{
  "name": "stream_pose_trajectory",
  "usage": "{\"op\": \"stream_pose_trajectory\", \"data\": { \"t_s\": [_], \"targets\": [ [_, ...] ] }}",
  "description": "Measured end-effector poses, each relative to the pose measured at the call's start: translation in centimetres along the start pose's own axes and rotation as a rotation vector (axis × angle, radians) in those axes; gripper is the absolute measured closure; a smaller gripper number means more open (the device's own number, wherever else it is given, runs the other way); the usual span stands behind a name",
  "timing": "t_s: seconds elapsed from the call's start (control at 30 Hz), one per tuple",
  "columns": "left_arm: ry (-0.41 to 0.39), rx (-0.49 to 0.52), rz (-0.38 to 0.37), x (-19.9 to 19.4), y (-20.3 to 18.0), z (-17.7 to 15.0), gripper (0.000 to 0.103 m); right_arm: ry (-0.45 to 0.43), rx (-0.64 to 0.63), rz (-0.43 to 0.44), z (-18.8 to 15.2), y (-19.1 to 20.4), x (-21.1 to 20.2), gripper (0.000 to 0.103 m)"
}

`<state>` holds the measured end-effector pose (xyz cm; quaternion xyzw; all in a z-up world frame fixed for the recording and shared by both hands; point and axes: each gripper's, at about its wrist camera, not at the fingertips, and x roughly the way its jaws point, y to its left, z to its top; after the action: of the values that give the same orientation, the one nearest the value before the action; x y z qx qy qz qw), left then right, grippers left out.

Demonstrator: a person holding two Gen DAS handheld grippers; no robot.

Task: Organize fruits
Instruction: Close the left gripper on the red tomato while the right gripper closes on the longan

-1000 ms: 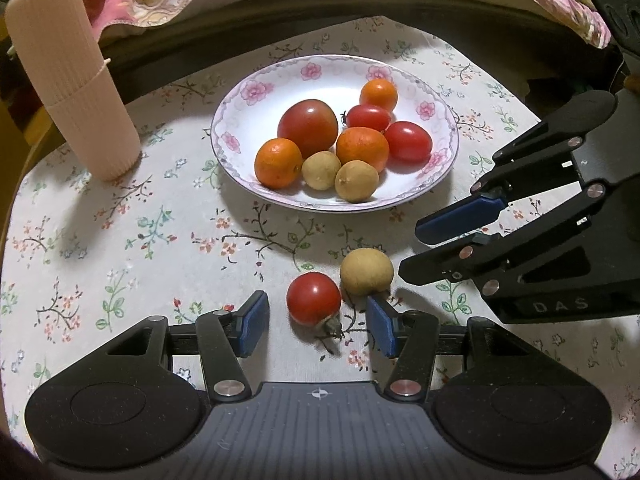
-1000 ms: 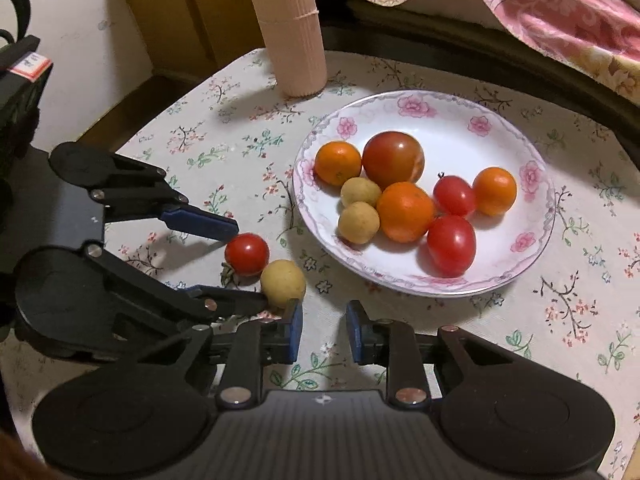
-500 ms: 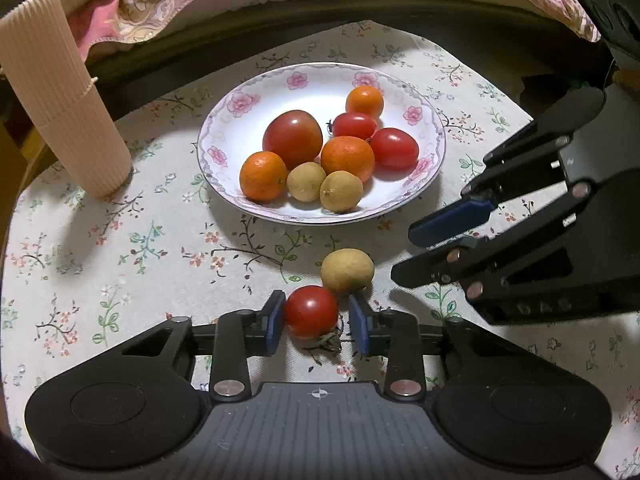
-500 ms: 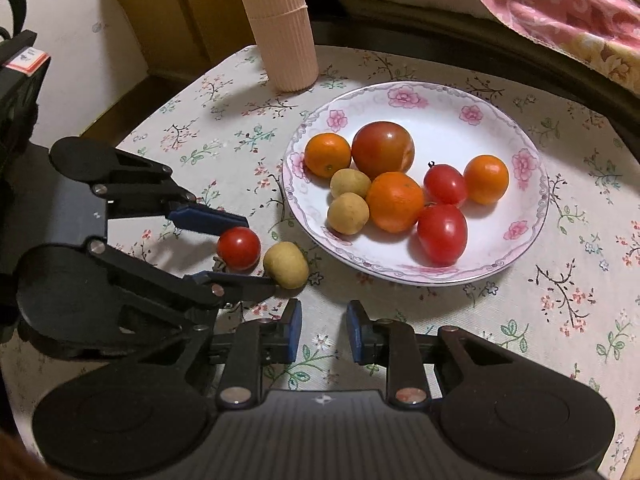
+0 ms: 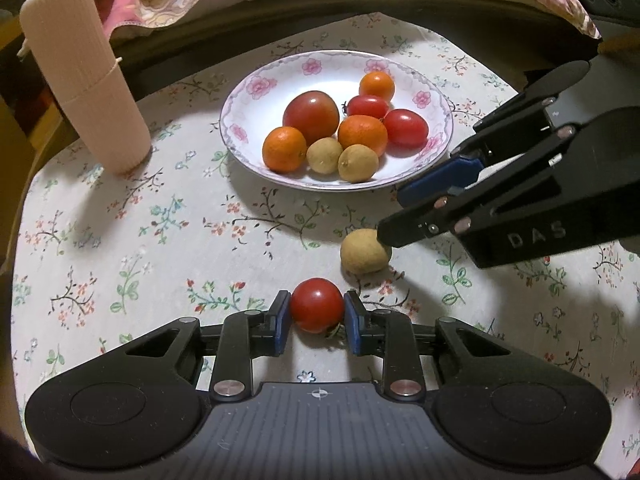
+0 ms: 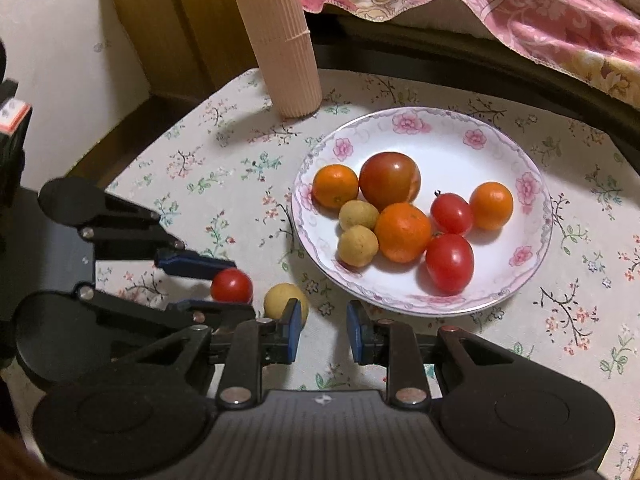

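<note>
On a round table covered by a flowered cloth, the left gripper closes its 2 blue pads on a small red tomato that sits on the cloth near the table's front edge; both pads press its sides, and a bit of dry stem shows beneath it. Just beyond and to the right of the tomato lies a tan longan, loose on the cloth, with the lower finger of the right gripper passing close over its right side; whether they touch cannot be told. The right gripper is clenched as far as it goes, with nothing between its pads, which stand over bare cloth just in front of the plate. From its own camera the longan sits just off its left pad, and the tomato shows pinched between the left gripper's fingers. Behind both fruits stands a white plate with pink flowers on its rim, holding 8 pieces: 1 large dark-red tomato, 3 small oranges, 2 oval red tomatoes and 2 more longans, all bunched toward the plate's near side. A tall ribbed beige tube stands upright on the table's far left, well apart from the plate. Beyond the table's dark rim, a pink patterned blanket is draped across the background.
</note>
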<state>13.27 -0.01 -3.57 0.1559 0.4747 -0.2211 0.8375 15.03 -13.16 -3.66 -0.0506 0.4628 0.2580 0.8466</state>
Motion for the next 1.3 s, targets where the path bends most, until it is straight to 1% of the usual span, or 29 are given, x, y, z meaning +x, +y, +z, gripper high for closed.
{"op": "stream_pose_trajectory", "data": {
  "t_s": [0.17, 0.37, 0.5, 0.77, 0.87, 0.97, 1.07, 1.1, 1.17, 1.23, 1.3],
  "targets": [
    [0.004, -0.001, 0.000, -0.3, 0.2, -0.3, 0.067, -0.008, 0.015, 0.020, 0.3, 0.1, 0.2, 0.073],
    [0.003, -0.003, -0.004, -0.3, 0.3, -0.4, 0.067, -0.017, 0.009, 0.041, 0.4, 0.4, 0.2, 0.068],
    [0.007, -0.003, -0.008, -0.4, 0.4, -0.6, 0.066, -0.022, -0.003, 0.055, 0.6, 0.9, 0.5, 0.062],
    [0.001, -0.016, -0.007, -0.3, 0.6, -0.6, 0.063, 0.002, -0.041, 0.091, 0.8, 2.6, 1.8, 0.060],
    [0.001, -0.018, -0.008, -0.4, 0.6, -0.6, 0.063, 0.000, -0.043, 0.086, 0.8, 2.8, 2.0, 0.061],
    [0.009, -0.010, -0.013, -0.3, 0.5, -0.5, 0.064, 0.020, -0.008, 0.111, 1.0, 2.4, 2.2, 0.063],
    [0.012, 0.005, -0.009, -0.4, 0.5, -0.5, 0.065, 0.041, 0.050, 0.151, 1.1, 1.7, 2.4, 0.071],
    [0.013, 0.004, -0.007, -0.4, 0.5, -0.6, 0.065, 0.056, 0.075, 0.172, 1.1, 1.4, 2.5, 0.075],
    [0.013, -0.003, -0.009, -0.4, 0.7, -0.6, 0.065, 0.077, 0.097, 0.191, 1.0, 1.0, 2.5, 0.075],
    [0.014, -0.001, -0.005, -0.3, 0.6, -0.6, 0.063, 0.079, 0.081, 0.179, 1.0, 1.2, 2.4, 0.076],
    [0.011, -0.005, -0.002, -0.3, 0.6, -0.6, 0.061, 0.072, 0.034, 0.153, 1.0, 2.0, 2.3, 0.076]
  ]
}}
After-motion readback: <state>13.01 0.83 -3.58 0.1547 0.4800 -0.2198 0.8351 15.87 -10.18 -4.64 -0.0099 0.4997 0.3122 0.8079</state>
